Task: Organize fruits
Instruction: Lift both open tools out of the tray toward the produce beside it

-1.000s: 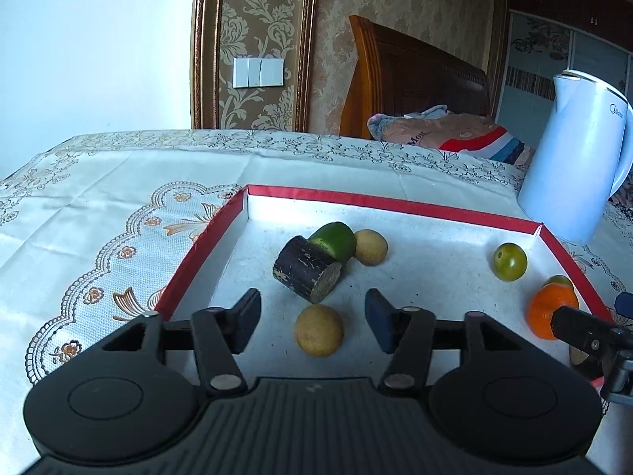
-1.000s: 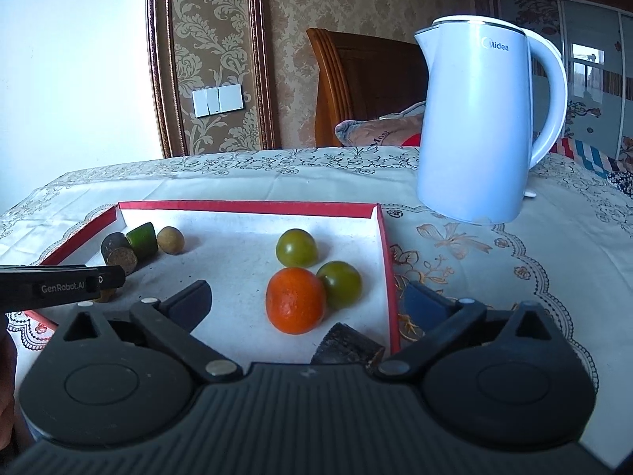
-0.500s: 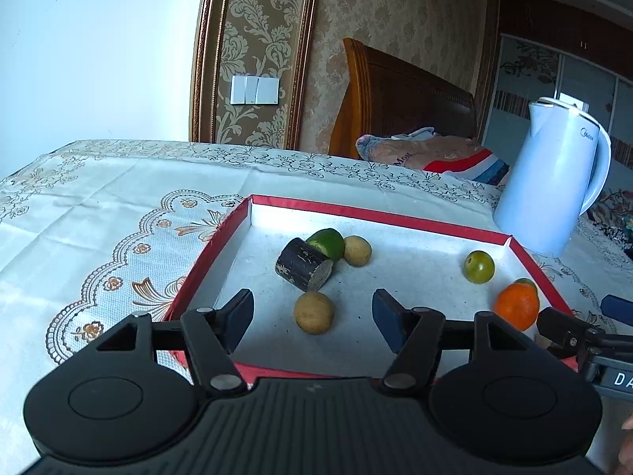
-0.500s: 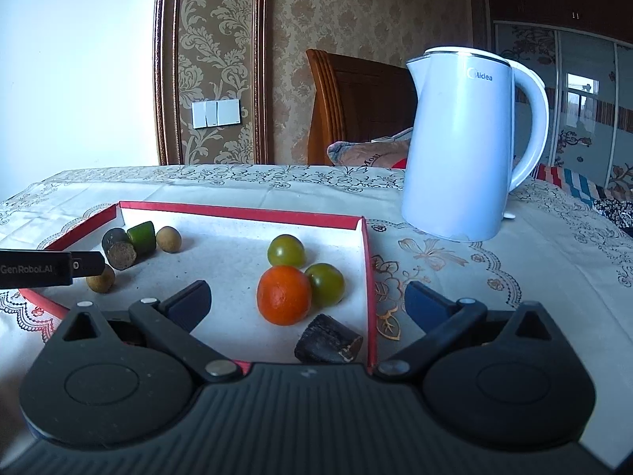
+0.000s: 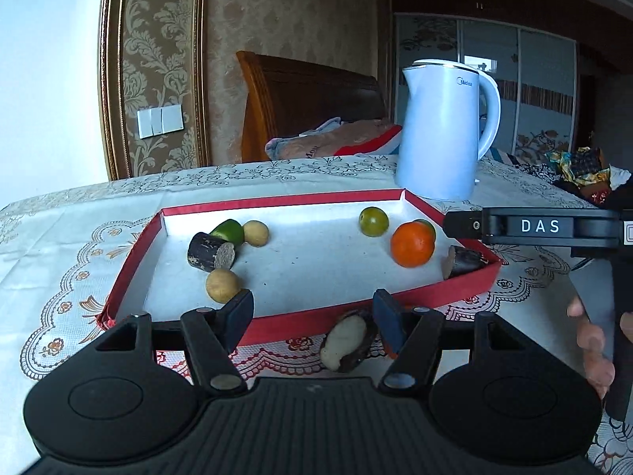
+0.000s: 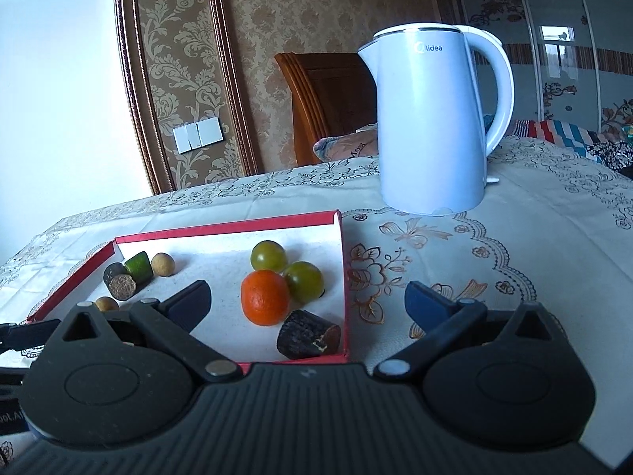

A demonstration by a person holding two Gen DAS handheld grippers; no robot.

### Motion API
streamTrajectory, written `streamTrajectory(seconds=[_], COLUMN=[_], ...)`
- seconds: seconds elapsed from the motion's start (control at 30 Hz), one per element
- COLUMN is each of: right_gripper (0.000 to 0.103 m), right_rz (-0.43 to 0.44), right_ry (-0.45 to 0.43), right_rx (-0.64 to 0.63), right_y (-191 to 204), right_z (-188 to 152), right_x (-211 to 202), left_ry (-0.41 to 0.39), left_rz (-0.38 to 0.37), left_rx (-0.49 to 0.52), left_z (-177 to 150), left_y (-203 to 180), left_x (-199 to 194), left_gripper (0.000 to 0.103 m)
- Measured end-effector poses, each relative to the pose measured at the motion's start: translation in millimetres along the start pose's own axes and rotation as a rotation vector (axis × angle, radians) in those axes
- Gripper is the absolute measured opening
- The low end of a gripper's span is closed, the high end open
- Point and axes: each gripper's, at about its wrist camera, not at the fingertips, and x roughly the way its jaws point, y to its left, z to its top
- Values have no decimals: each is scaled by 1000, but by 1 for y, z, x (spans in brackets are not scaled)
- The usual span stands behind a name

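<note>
A red-rimmed tray (image 5: 130, 273) holds a dark sugarcane piece (image 5: 209, 251), a green piece (image 5: 229, 231), two longans (image 5: 256, 233) (image 5: 222, 285), an orange (image 5: 412, 244), green fruits (image 5: 373, 221) and another dark piece (image 5: 463, 261). Outside the tray's near rim, a dark piece with a pale cut face (image 5: 348, 340) lies on the tablecloth. It sits between the fingers of my open left gripper (image 5: 314, 316), close to the right finger and not pinched. My right gripper (image 6: 308, 301) is open wide over the tray's near right corner, above the orange (image 6: 264, 297) and a dark piece (image 6: 308, 338).
A pale blue kettle (image 5: 443, 134) (image 6: 435, 118) stands behind the tray's right side. A patterned tablecloth (image 6: 494, 261) covers the table. A person's hand (image 5: 593, 340) holds the right gripper's body (image 5: 546, 225) at the right. A wooden headboard and bedding lie beyond the table.
My left gripper has drawn back out of the tray to its near rim and rolled; the pale-faced piece outside the tray has come into view. The right gripper also backed off slightly.
</note>
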Motion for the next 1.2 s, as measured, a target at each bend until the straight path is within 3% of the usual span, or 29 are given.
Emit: streamTrajectory(seconds=[0.2,0.3,0.57,0.93,1.03,1.13,1.2], right_gripper=[103,103,103,103,103,103,103], right_rz=[1,3,6,-31,-31,-1,25], right_ry=[4,3,36,18,12,34,49], right_rx=[-14,-5,-40,-101,-119,-116,-112], right_y=[3,2,8,16,19,19,20], right_z=[0,0,-3,-8,-9,-13,-17], right_x=[0,0,2,-5,-10,-18,-25], left_ry=[63,68,181,203,193,173,167], left_rz=[-48,-47,-59,19,125,124,118], left_rx=[-32,-22,-45,-37,-106,-234,-265], left_z=[-3,-5,-7,-7,-7,-7,-6], left_y=[7,5,7,-3,11,38,45], left_x=[4,4,24,34,30,23,20], left_gripper=[66,66,66,69,69,70,71])
